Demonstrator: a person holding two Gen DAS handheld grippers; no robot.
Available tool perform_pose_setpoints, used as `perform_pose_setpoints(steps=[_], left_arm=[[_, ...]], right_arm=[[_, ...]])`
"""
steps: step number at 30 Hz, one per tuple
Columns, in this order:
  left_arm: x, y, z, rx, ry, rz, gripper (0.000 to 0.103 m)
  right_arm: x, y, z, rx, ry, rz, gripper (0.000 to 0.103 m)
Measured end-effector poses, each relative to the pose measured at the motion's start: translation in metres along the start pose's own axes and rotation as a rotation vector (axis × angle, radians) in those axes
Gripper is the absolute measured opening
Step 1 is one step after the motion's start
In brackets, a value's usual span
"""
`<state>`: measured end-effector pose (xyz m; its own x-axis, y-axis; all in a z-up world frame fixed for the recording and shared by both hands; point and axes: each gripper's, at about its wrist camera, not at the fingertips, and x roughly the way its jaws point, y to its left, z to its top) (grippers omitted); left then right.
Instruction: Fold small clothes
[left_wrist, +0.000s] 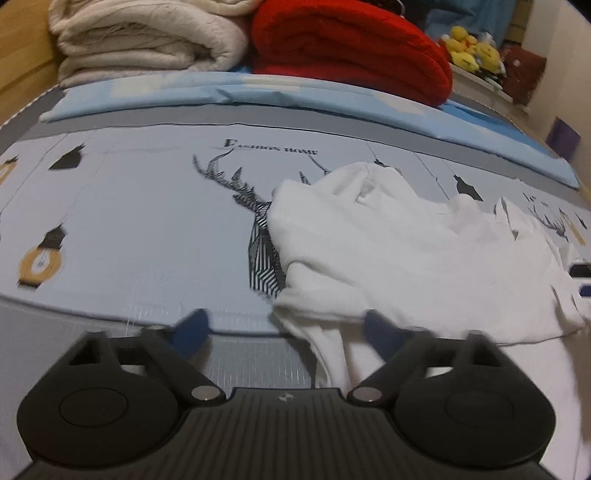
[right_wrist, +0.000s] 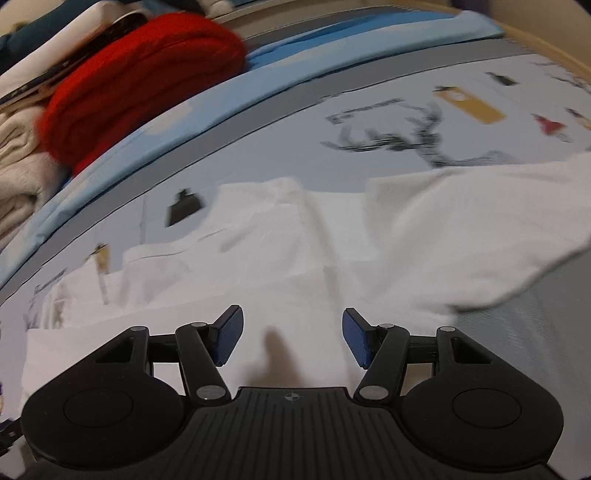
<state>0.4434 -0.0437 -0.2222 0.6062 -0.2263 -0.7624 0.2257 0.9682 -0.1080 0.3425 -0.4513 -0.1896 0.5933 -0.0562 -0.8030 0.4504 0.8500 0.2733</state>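
The white garment (left_wrist: 399, 258) lies rumpled on the printed bedsheet (left_wrist: 140, 229), part bunched over the deer print and part trailing toward the near edge. In the right wrist view the same cloth (right_wrist: 295, 258) spreads in loose folds right under the right gripper (right_wrist: 293, 334) — jaws wide apart, holding nothing. The left gripper (left_wrist: 284, 328) sits at the garment's near hem, its 2 fingers also spread and empty. A good fold likely starts with flattening: pinch 2 opposite edges low, close to the sheet, and pull taut — grabbing only 1 layer.
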Motion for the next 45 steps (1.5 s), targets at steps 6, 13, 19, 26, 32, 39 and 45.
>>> perform_pose_setpoints(steps=[6,13,19,26,32,39,45], left_arm=[[0.012,0.013,0.007,0.018,0.047,-0.131,0.06],[-0.012,0.016,0.015,0.013,-0.02,-0.233,0.013],[0.007,0.025,0.006,0.019,0.158,-0.187,0.013],[0.016,0.044,0.012,-0.149,0.162,-0.272,0.048],[0.025,0.085,0.04,-0.378,0.11,-0.37,0.059],[0.073,0.077,0.064,-0.302,0.211,-0.444,0.051],[0.091,0.078,0.071,-0.305,0.139,-0.415,0.005]], right_arm=[[0.029,0.018,0.001,-0.133,0.006,-0.191,0.062],[0.018,0.023,0.007,-0.184,-0.077,-0.133,0.007],[0.004,0.029,0.026,-0.213,-0.162,-0.147,0.007],[0.044,0.033,0.014,-0.262,0.054,-0.267,0.04],[-0.019,0.052,-0.003,-0.066,-0.08,-0.063,0.051],[0.01,0.138,-0.083,0.139,0.245,0.493,0.051],[0.06,0.191,-0.107,0.215,0.319,0.477,0.036]])
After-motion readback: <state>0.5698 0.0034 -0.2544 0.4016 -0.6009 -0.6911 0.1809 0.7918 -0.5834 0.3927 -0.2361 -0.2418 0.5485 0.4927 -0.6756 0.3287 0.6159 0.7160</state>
